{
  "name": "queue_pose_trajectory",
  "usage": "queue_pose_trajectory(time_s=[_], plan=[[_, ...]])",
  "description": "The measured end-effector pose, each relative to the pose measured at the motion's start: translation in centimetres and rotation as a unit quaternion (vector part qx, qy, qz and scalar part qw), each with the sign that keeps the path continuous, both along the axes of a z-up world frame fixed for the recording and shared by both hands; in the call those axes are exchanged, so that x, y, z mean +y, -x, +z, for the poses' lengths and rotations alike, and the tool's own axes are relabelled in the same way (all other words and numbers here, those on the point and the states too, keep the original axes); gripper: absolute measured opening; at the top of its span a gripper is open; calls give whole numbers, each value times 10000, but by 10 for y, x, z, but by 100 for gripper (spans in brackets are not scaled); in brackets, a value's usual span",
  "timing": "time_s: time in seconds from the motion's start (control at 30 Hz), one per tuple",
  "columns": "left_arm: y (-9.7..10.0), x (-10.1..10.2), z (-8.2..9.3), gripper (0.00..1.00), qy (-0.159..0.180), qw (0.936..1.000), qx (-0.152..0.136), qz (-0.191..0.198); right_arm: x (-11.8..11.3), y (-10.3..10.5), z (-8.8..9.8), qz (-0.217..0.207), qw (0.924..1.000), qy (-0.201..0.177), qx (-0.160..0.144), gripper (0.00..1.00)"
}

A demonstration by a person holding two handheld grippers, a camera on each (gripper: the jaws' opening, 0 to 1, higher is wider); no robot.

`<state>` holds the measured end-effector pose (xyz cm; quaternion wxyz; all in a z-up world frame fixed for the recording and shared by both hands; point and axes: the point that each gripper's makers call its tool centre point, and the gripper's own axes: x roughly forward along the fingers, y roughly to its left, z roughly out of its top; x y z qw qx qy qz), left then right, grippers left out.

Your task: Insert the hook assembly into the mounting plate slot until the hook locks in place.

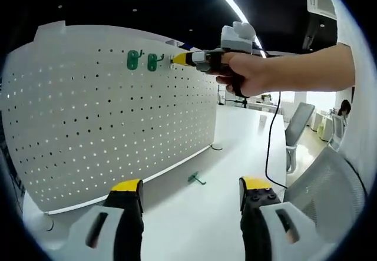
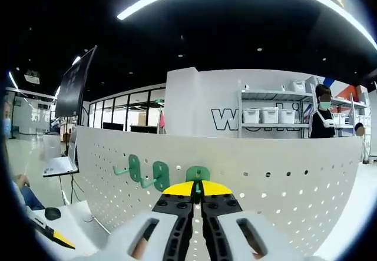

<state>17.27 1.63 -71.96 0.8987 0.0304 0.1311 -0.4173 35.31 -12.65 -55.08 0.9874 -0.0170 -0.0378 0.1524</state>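
Observation:
A white pegboard mounting plate stands upright on the white table. Two green hooks hang side by side near its top edge. In the left gripper view a hand holds my right gripper with its yellow tips against the board, just right of those hooks. In the right gripper view my right gripper is shut on a third green hook, pressed to the pegboard beside the two hung hooks. My left gripper stands open and empty, low over the table. A spare green hook lies ahead of it.
A black cable trails from the right gripper down to the table. Grey office chairs stand at the table's right side. Beyond the board are shelves with white bins and a standing person. A black mouse lies at left.

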Motion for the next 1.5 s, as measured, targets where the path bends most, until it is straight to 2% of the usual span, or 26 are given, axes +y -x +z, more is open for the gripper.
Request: queue_pose_trajectory(time_s=[0.5, 0.9, 1.1, 1.2, 1.3, 1.5], plan=[[-1, 1, -2, 66, -5, 10000, 54, 24, 2, -8, 0, -77, 9999, 62, -80, 1], [-1, 1, -5, 64, 35, 9999, 134, 24, 3, -11, -1, -441, 9977, 489, -166, 1], [-1, 1, -5, 63, 67, 9998, 171, 25, 3, -13, -1, -784, 9963, 353, -77, 1], [-1, 0, -5, 63, 62, 9998, 167, 17, 1, -14, -2, -1002, 9949, 135, -53, 1], [0, 0, -4, 63, 78, 9998, 177, 25, 2, -15, -5, -1082, 9941, -88, 6, 2], [1, 0, -2, 63, 80, 9998, 167, 32, 1, -14, -5, -1091, 9940, -108, -12, 2]])
